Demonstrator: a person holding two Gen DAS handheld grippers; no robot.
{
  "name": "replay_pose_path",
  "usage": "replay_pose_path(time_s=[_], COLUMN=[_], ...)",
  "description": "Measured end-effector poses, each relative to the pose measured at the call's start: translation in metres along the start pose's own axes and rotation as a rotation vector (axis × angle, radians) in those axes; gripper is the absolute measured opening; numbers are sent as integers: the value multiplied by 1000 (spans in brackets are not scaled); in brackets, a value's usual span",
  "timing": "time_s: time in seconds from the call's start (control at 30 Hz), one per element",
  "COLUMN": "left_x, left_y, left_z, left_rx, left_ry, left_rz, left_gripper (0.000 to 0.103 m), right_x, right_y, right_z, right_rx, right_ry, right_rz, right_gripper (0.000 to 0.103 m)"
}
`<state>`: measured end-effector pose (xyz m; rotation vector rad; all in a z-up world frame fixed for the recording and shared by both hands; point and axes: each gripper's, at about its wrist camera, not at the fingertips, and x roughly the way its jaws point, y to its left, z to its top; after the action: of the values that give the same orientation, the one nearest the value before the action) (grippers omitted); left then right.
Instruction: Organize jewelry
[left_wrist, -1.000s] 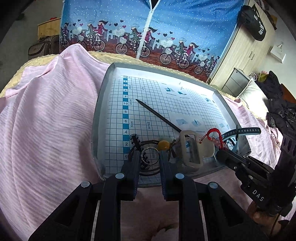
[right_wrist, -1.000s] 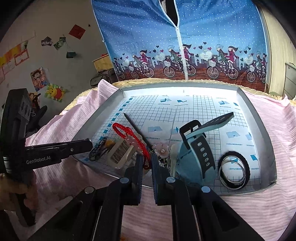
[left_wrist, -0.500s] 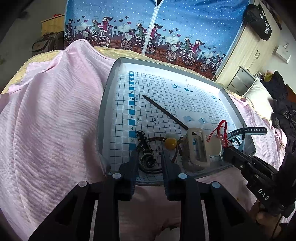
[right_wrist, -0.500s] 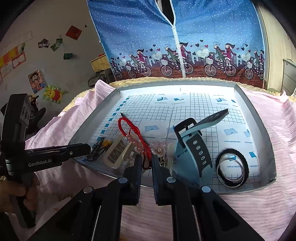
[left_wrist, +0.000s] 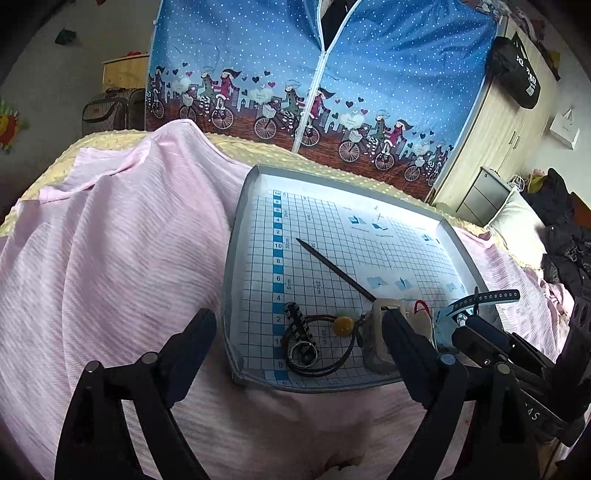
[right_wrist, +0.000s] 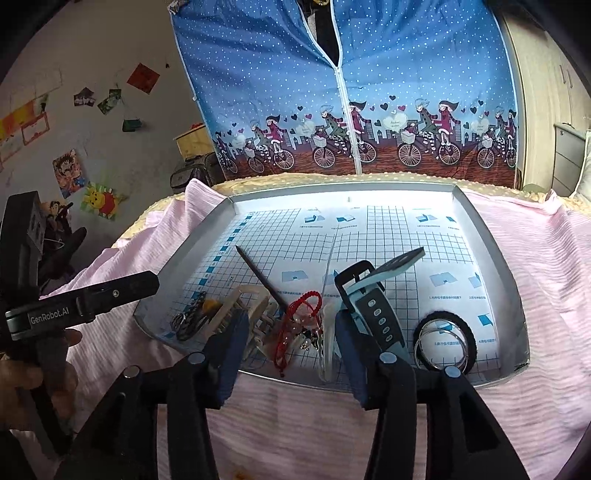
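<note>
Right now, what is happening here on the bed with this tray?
A person holds a gripper in each hand over a grey tray of jewelry that lies on a pink bedspread. Both the left gripper and the right gripper are open and hold nothing. In the tray lie a red bracelet, a blue watch, a beige hair clip, a black stick and some rings. Nothing is sorted yet.

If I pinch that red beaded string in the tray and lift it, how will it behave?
The red beaded string lies in loose loops, so it will probably hang limp. It looks thin and likely light. It drapes over the clear trinkets beside it, so it may snag and drag them along.
</note>
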<state>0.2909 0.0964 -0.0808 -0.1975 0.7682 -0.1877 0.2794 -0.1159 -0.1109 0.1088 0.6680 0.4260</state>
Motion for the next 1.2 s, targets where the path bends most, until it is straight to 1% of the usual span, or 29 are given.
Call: replay_pose_path(time_s=[0.07, 0.1, 0.17, 0.2, 0.27, 0.3, 0.37, 0.43, 0.57, 0.7, 0.83, 1.07, 1.2], left_x=[-5, -8, -18, -26, -41, -49, -63, -77, -105, -131, -150, -185, -207], left_y=[-2, -4, -8, -12, -18, -21, -25, -31, -45, -52, -60, -75, -83], left_z=[1, 1, 2, 3, 4, 4, 4, 3, -1, -7, -14, -39, -59], left_rx=[8, 15, 40, 58, 77, 73, 56, 67, 135, 146, 177, 197, 181], left_ry=[-25, -41, -78, -106, -156, -178, -210, -233, -294, -362, -406, -466, -493], left_rz=[12, 21, 35, 46, 54, 53, 34, 25, 62, 57, 64, 63, 48], left_gripper=[99, 101, 101, 101, 101, 101, 101, 101, 101, 101, 101, 101, 101], right_x=[-7, -12, -23, -30, -44, -50, -64, -77, -102, -127, -152, -192, -210], right_y=[2, 3, 3, 4, 4, 4, 4, 5, 8, 13, 20, 34, 40], right_z=[2, 4, 7, 9, 13, 14, 16, 17, 16, 12, 3, -19, -29], right_rx=[-1, -1, 4, 7, 12, 13, 18, 21, 19, -2, -16, -47, -51], right_ry=[-34, -52, -89, -109, -145, -161, -197, -228, -270, -313, -356, -416, -432], right_rz=[-11, -18, -23, -23, -23, -27, -33, -39, -50, -71, -96, -140, -154], right_gripper=[63, 67, 76, 78, 86, 90, 102, 103, 103, 103, 103, 103, 103])
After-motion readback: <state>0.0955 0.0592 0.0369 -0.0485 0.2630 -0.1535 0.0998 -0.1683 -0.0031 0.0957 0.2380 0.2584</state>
